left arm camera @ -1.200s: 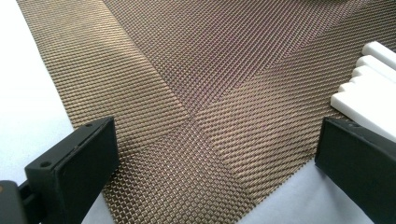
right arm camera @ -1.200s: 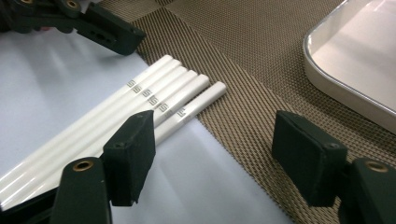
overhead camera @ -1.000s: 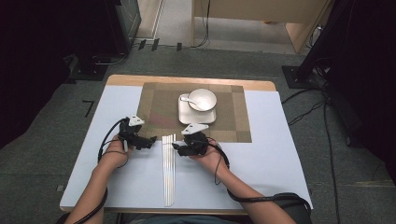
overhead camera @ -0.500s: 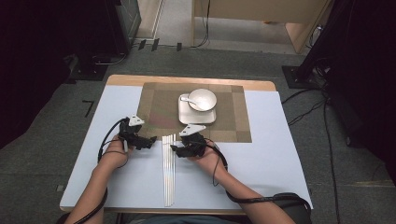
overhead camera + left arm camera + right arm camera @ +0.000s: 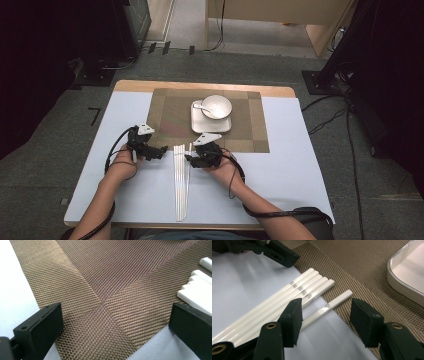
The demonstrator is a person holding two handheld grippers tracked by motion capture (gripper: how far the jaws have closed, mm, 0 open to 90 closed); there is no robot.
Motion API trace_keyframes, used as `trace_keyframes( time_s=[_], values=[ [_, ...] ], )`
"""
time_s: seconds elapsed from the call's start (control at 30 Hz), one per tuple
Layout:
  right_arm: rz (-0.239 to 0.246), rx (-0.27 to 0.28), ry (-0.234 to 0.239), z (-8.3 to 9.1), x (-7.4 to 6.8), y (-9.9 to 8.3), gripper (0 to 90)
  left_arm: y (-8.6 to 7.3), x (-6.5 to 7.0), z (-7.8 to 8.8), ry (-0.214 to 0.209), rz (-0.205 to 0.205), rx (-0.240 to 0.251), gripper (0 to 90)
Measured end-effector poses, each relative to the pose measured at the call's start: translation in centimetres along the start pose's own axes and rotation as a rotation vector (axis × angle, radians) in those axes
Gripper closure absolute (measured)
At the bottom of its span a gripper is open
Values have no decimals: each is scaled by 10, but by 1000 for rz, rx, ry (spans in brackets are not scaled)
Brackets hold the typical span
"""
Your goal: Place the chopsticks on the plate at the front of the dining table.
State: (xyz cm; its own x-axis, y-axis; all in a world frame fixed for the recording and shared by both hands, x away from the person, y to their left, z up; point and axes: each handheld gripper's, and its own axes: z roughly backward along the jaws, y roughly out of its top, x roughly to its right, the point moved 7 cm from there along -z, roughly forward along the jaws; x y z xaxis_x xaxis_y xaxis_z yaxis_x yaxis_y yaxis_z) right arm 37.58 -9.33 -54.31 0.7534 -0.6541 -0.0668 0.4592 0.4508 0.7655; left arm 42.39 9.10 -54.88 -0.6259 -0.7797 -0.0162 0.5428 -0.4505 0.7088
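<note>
On the left, the left gripper hangs with jaws spread wide and empty over the corner of the woven placemat, just beside the row of white chopsticks lying on the tabletop. To their right, the right gripper has just been narrowing its jaws around the single chopstick lying slightly apart — its pads seemingly not yet touching. If the left jaw catches the neighbouring stick, the closing could roll both away or lift two at once — toward the tray.

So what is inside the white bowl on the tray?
A white spoon rests in the round white bowl, handle over the rim. The bowl hides the square tray surface beneath it.
</note>
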Motion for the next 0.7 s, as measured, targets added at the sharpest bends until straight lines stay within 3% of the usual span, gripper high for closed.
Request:
trace_keyframes(
  time_s=[0.23, 0.37, 0.47, 0.7],
  values=[
    [1, -2, -14, 0, 6, -1, 479, 0, 0, 0, 0, 0, 0, 0],
    [45, -5, -33, 1, 7, -2, 531, 0, 0, 0, 0, 0, 0, 0],
    [52, -3, -33, 1, 7, -2, 538, 0, 0, 0, 0, 0, 0, 0],
    [55, -2, -35, 3, 12, -3, 642, 0, 0, 0, 0, 0, 0, 0]
  ],
)
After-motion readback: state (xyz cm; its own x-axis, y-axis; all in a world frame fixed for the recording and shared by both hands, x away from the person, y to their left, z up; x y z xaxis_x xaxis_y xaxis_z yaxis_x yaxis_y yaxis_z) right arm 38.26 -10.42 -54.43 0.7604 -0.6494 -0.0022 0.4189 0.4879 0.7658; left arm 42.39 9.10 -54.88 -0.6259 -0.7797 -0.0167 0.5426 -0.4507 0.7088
